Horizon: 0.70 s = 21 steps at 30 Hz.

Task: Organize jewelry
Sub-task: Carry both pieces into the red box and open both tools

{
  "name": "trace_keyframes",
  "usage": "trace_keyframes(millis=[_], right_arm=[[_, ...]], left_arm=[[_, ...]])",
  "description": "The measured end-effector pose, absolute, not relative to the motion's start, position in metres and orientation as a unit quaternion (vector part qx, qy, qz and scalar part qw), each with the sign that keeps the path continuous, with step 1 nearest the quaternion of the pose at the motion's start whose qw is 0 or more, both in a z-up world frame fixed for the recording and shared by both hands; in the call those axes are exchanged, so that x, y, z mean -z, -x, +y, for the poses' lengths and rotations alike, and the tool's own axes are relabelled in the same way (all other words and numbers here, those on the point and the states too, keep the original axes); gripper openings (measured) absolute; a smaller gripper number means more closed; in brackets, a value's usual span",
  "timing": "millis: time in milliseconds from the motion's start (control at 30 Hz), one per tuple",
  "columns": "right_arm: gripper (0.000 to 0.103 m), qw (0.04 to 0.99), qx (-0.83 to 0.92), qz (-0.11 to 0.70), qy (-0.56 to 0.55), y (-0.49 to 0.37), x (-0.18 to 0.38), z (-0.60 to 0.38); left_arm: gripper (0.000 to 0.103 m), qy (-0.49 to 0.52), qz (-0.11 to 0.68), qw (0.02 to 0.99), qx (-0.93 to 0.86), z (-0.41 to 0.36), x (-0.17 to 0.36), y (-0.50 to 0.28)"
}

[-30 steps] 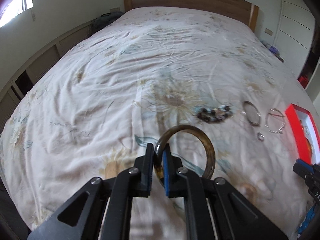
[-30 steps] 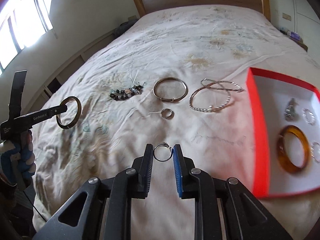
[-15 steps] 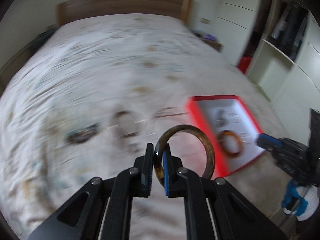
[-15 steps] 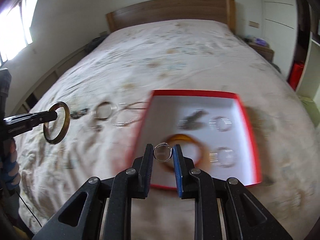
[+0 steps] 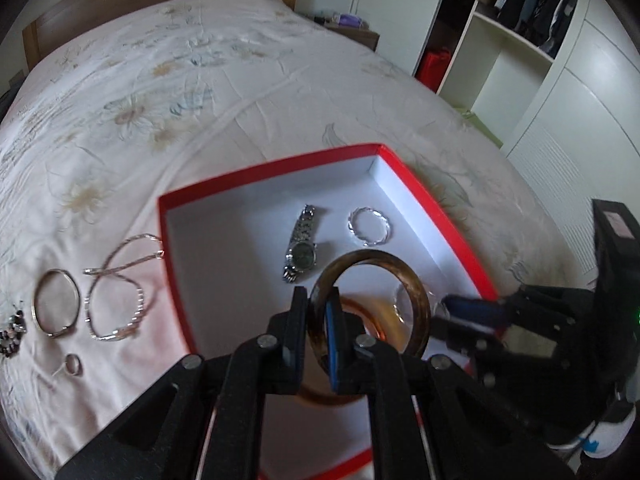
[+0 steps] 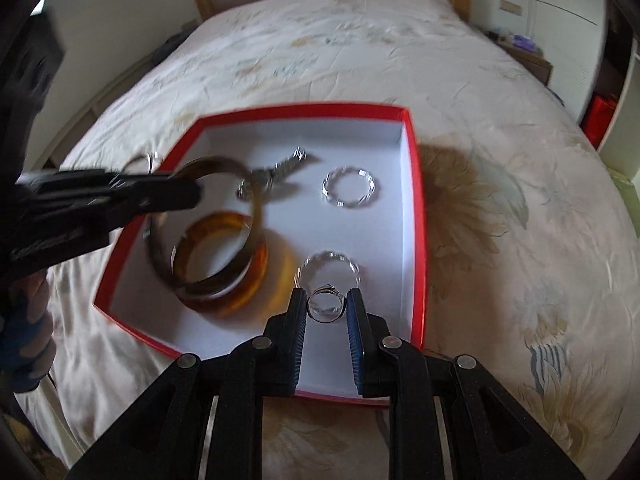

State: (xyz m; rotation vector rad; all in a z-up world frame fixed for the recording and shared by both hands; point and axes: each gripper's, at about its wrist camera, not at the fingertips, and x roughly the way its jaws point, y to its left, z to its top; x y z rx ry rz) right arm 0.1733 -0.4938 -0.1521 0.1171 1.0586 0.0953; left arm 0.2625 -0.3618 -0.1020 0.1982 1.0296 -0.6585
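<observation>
Bedroom setup, floral white bedspread (image 5: 208, 92) with a red-rimmed white-lined shallow box (image 5: 424, 200) on it. Left hand-held gripper (image 5: 316, 336) is clamped on the rim of a dark brown tortoiseshell bangle (image 5: 416, 300), hanging over the box. Right hand-held gripper (image 6: 326, 320) pinches a small silver ring (image 6: 326, 306) across its band, above the box floor. Bangle's probably stiff and slick, so an edge grip suits it; the ring looks light and could easily pop out.

A floral bed (image 5: 208, 92) carries a red box (image 5: 276, 168); left of it lie a chain (image 5: 116, 288), bangle (image 5: 55, 308), ring (image 5: 74, 364) and beads (image 5: 12, 332).
</observation>
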Motion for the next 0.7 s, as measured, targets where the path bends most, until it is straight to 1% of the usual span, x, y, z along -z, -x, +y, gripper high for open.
trace_keyframes(millis=[200,333,400,467,567,700], right_arm=[[0.02,0.85,-0.06,0.522,-0.036,-0.177,0.16,-0.491],[0.021,0.851,-0.064,0.521,-0.037,-0.177,0.161,-0.492],[0.023,0.851,-0.061,0.52,-0.036,-0.176,0.16,-0.492],[0.024,0.853,-0.059,0.517,-0.041,-0.172,0.157,-0.493],[0.031,0.856,-0.049,0.513,-0.042,-0.167,0.151,-0.493],[0.031,0.863,-0.039,0.501,-0.046,-0.151,0.132,-0.492]], left_arm=[[0.008,-0.089,0.504,0.808,0.291,-0.375,0.126,-0.276],[0.009,-0.086,0.502,0.81,0.291,-0.373,0.125,-0.278],[0.01,-0.078,0.506,0.806,0.296,-0.37,0.126,-0.277],[0.012,-0.072,0.509,0.802,0.304,-0.368,0.123,-0.274],[0.012,-0.076,0.503,0.804,0.308,-0.365,0.115,-0.267],[0.012,-0.072,0.493,0.81,0.308,-0.349,0.095,-0.253]])
